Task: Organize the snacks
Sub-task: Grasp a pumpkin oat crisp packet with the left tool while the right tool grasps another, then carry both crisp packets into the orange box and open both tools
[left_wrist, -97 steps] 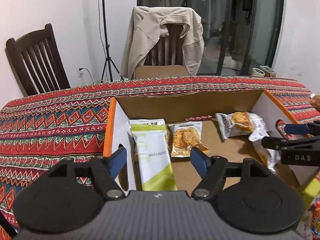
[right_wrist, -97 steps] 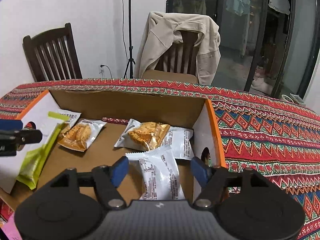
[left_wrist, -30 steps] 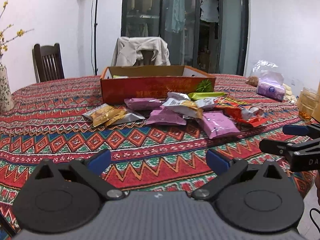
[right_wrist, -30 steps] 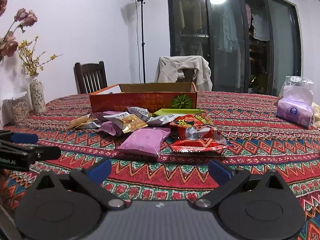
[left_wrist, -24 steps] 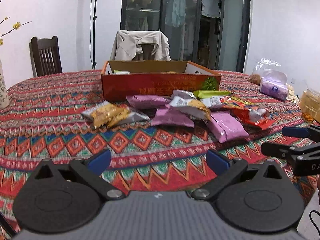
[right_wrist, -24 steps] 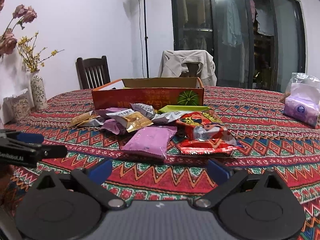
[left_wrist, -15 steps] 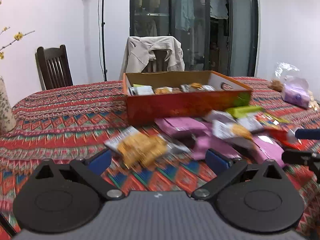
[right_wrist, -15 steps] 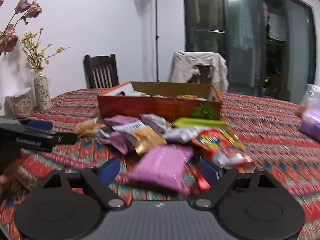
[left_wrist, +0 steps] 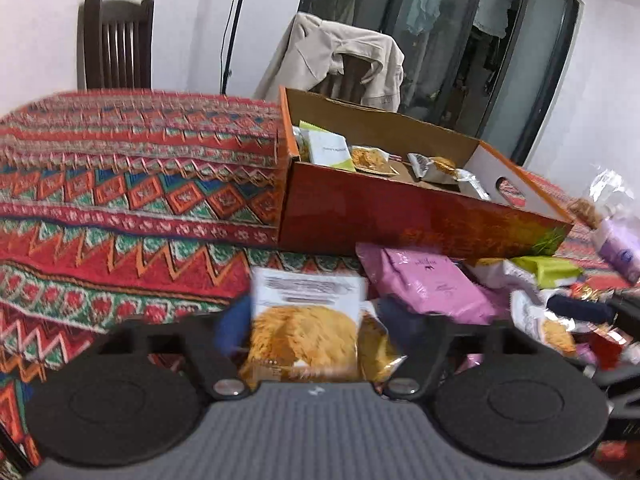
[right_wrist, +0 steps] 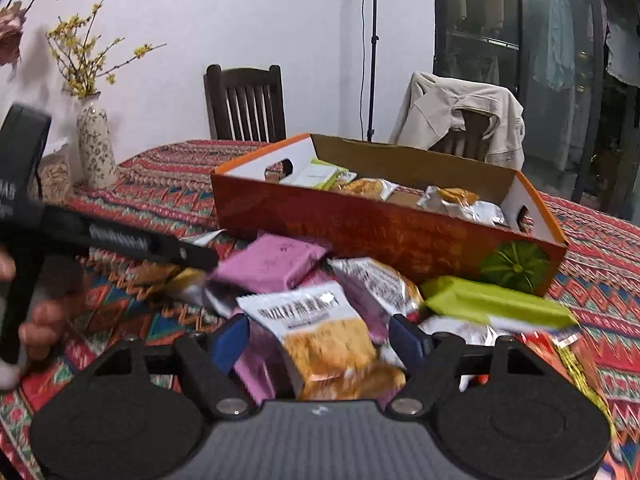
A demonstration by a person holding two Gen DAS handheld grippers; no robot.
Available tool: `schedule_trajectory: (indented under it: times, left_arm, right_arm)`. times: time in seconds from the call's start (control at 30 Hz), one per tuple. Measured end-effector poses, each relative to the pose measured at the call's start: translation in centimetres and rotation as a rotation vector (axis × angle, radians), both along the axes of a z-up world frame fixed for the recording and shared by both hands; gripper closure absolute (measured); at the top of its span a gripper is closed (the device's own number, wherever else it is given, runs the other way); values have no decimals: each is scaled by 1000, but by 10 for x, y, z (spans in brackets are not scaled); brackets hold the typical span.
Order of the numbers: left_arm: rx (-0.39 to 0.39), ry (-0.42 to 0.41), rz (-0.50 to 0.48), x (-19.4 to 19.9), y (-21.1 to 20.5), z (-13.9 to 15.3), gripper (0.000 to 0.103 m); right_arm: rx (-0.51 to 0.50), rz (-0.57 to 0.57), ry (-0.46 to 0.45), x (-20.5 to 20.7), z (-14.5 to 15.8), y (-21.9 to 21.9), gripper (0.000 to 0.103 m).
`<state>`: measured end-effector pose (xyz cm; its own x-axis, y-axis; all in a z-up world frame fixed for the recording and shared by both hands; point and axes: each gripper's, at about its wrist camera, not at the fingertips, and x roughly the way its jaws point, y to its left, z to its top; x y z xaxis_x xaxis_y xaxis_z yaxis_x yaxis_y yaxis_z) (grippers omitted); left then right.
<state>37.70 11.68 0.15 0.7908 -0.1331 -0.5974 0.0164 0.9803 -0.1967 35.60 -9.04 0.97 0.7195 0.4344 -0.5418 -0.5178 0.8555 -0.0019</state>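
An orange cardboard box (left_wrist: 400, 216) holds several snack packets and also shows in the right wrist view (right_wrist: 384, 236). In front of it lies a pile of loose packets. My left gripper (left_wrist: 316, 320) is open, with a white and orange cracker packet (left_wrist: 308, 320) lying between its fingers. My right gripper (right_wrist: 320, 336) is open around another white and orange cracker packet (right_wrist: 320, 332). A purple packet (right_wrist: 272, 264) and a green bar (right_wrist: 492, 304) lie beside it. The left gripper's body (right_wrist: 120, 240) shows at the left of the right wrist view.
The table has a red patterned cloth (left_wrist: 120, 184). A flower vase (right_wrist: 94, 144) stands at the far left. Two wooden chairs (right_wrist: 246, 100) stand behind the table, one draped with a beige jacket (right_wrist: 460, 116). A purple tissue pack (left_wrist: 620, 244) lies at the right.
Both grippers have moved forward and down from the table's near edge to the snack pile. Each now has a cracker packet between its open fingers.
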Motion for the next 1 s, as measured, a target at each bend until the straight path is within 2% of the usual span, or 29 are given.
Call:
schedule_trajectory:
  times: [0.07,0.1,0.17,0.23,0.3,0.43,0.57,0.7,1.0]
  left_arm:
    - [5,-10,-1,-1,-1,-1,48]
    - [10,-13,-4,-2,-2,-1,51]
    - [33,-13,-10,-5,-4,0,56]
    - [58,-12,-16,-12,-8,2,59]
    - [102,-24,-20,-25,-14,6,60]
    - [125,-65,10,-64,-22,15,60]
    - [77,-86,64,-106,-31,24,60]
    - [37,-106,59,-141,-45,32,60]
    - [81,-141,15,-171,-79,43,60]
  right_arm:
    - [1,8,13,8,1,2,27]
    - [3,9,28,13,0,3,31]
    - [21,15,69,18,-3,0,50]
    - [44,2,78,15,-3,-5,55]
    - [62,-9,82,10,-1,-13,56]
    - [56,-39,48,-19,5,-31,56]
    - [72,-60,21,-56,13,-52,56]
    - [50,-74,10,-86,11,-67,56]
    - [72,-63,-15,-122,17,-85,56]
